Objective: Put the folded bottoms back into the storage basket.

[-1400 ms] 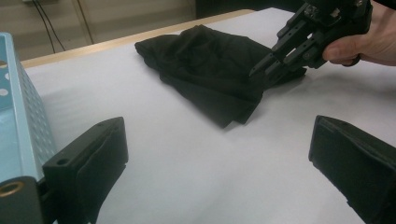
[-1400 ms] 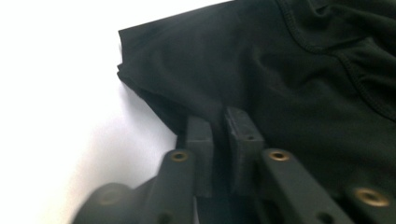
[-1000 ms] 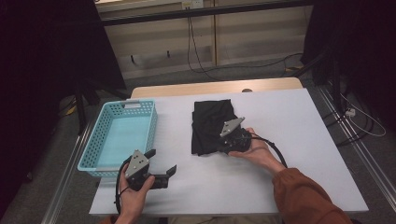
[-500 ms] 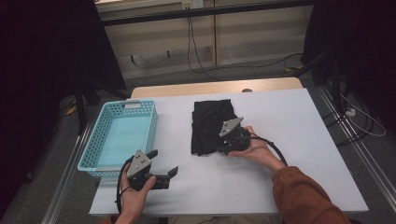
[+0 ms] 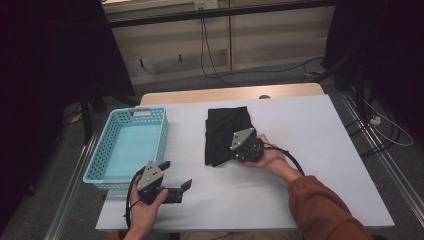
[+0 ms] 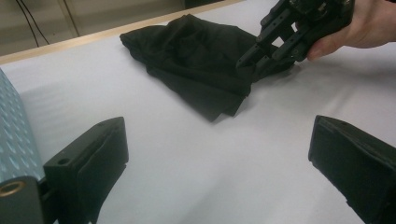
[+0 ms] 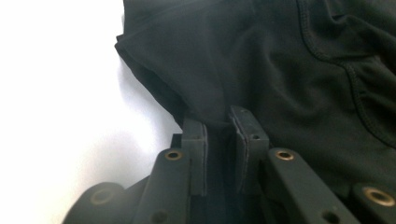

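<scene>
A black cloth (image 5: pixel 225 131) lies folded in the middle of the white table (image 5: pixel 320 125). My right gripper (image 5: pixel 229 156) is at the cloth's near right corner, held by a hand with an orange sleeve. Its jaws have just been closing with the cloth between them. In the right gripper view the right gripper (image 7: pixel 224 116) is shut, pinching a fold of the black cloth (image 7: pixel 280 60). My left gripper (image 5: pixel 177 174) rests near the table's front left with jaws wide apart. The left gripper (image 6: pixel 217 130) holds nothing and faces the black cloth (image 6: pixel 196 60) and the right gripper (image 6: pixel 250 58).
A light blue plastic basket (image 5: pixel 107 145) stands on the table's left side, just behind my left gripper; its wall (image 6: pixel 11 135) borders the left gripper view. Cables and dark stands surround the table on the floor.
</scene>
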